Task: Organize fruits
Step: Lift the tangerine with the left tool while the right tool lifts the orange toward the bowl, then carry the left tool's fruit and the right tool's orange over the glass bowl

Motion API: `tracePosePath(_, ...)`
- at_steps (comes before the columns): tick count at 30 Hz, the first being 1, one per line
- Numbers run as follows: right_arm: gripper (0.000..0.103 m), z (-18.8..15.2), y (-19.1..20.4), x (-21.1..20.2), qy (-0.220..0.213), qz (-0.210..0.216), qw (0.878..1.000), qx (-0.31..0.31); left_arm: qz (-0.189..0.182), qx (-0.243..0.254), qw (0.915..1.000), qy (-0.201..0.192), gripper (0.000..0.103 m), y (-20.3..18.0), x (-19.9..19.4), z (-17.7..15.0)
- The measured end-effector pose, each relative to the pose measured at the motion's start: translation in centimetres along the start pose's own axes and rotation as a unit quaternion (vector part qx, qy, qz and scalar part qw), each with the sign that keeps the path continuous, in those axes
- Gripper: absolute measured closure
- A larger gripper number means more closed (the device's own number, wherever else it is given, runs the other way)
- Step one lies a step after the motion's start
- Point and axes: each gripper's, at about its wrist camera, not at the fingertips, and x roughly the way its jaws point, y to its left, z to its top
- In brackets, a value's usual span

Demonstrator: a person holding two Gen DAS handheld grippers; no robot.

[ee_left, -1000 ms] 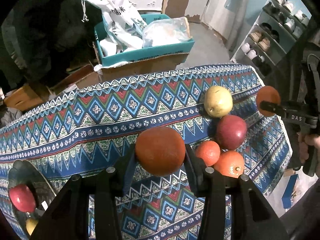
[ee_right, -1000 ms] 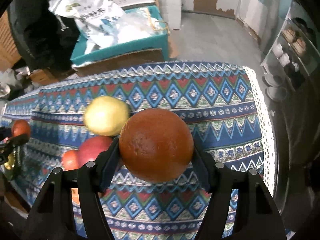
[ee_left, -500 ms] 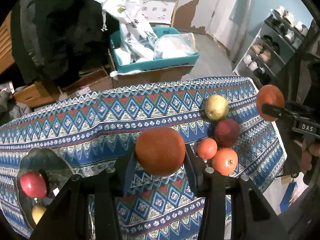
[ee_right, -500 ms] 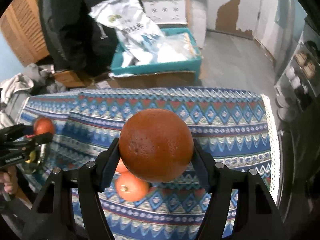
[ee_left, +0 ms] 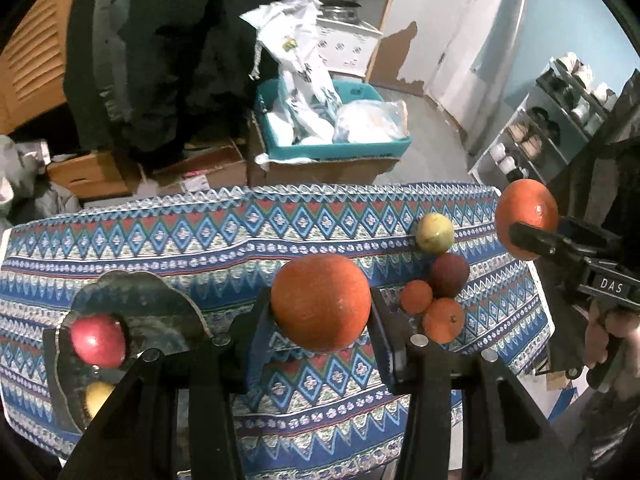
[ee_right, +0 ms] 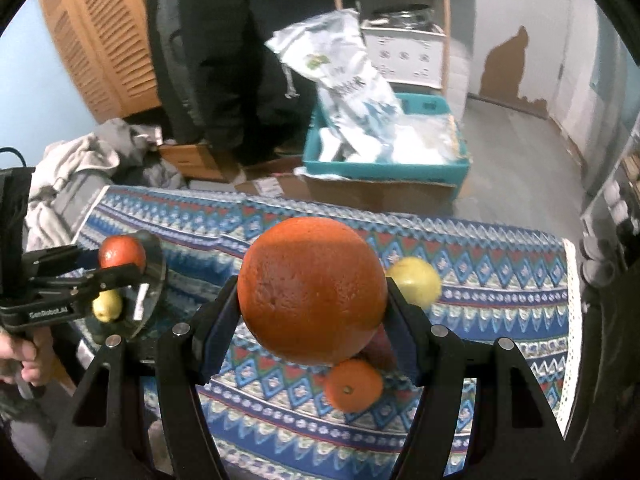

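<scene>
Left gripper (ee_left: 322, 312) pinching orange (ee_left: 320, 302) between both pads, held up off patterned tablecloth (ee_left: 224, 240). Right gripper (ee_right: 312, 312) clamped on bigger orange (ee_right: 310, 290) same way, also off cloth. Dark plate (ee_left: 160, 300) down left with red apple (ee_left: 98, 340) and yellow fruit (ee_left: 98, 396) on it. Further right on cloth, loose bunch: two small oranges (ee_left: 444, 320), dark red apple (ee_left: 450, 274), yellow-green apple (ee_left: 434, 234). Beyond table, teal bin (ee_left: 340, 152) with bags. Versus a second ago: both grippers higher, table looks smaller, plate more fully in view, grips unchanged.
</scene>
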Motion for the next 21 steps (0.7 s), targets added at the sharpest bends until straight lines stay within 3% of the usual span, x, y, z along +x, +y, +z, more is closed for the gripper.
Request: tracePosePath(21,0.035,3.4,11.2,2.9,0.010,0.059,0.995,-0.078,0.042,-0.013,0.9982,-0.040,0.057,6.0,-4.2,-2.8)
